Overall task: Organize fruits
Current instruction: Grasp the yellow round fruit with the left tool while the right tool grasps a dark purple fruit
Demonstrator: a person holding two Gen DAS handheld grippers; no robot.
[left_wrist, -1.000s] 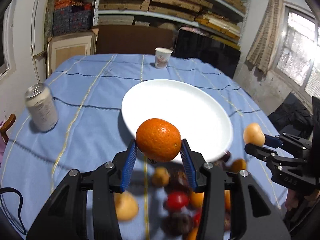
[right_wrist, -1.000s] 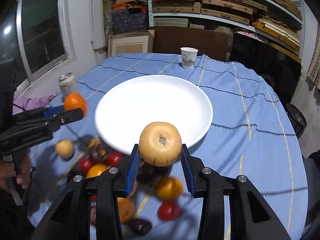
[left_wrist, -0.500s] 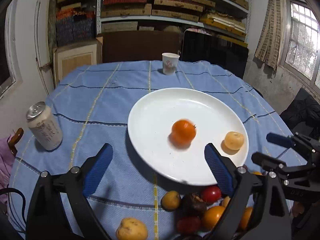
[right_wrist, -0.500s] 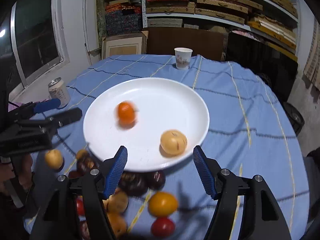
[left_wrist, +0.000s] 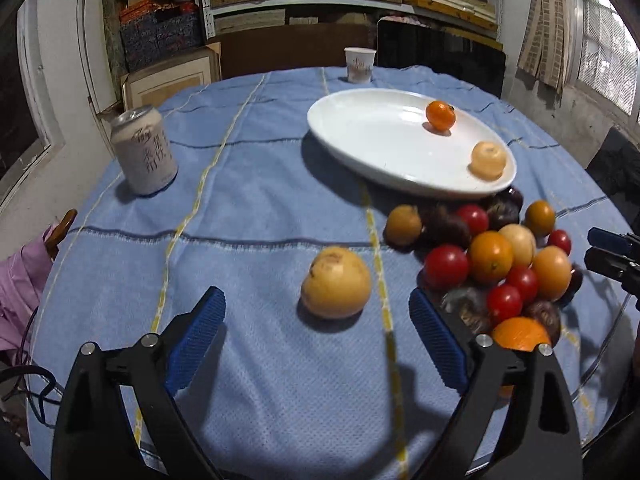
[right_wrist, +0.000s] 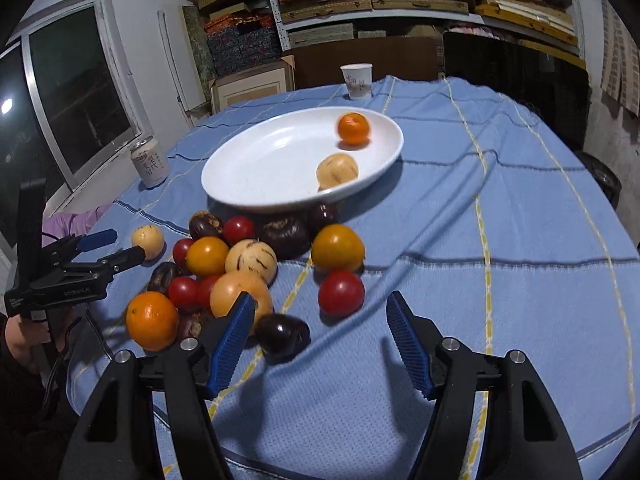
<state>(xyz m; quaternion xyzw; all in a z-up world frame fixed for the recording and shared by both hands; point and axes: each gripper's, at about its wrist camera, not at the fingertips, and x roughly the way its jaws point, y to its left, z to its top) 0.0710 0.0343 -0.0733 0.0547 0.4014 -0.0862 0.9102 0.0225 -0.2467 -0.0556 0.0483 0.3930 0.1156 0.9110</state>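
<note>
Both tongs, left [left_wrist: 316, 344] and right [right_wrist: 320, 344], now gape wide and empty, having dropped the orange [left_wrist: 440, 115] and pale fruit [left_wrist: 488, 160] on the plate [left_wrist: 360, 136]; they hover low over the remaining pile [right_wrist: 240, 264] on the tabletop [left_wrist: 260, 208], apparently ready for the next pair.

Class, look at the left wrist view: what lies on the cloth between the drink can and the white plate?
Nothing: between the drink can and the white plate, the left wrist view shows only bare blue tablecloth.

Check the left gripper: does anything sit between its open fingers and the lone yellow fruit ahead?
Nothing visible does. The left gripper is open with only bare tablecloth before the yellow fruit.
</note>
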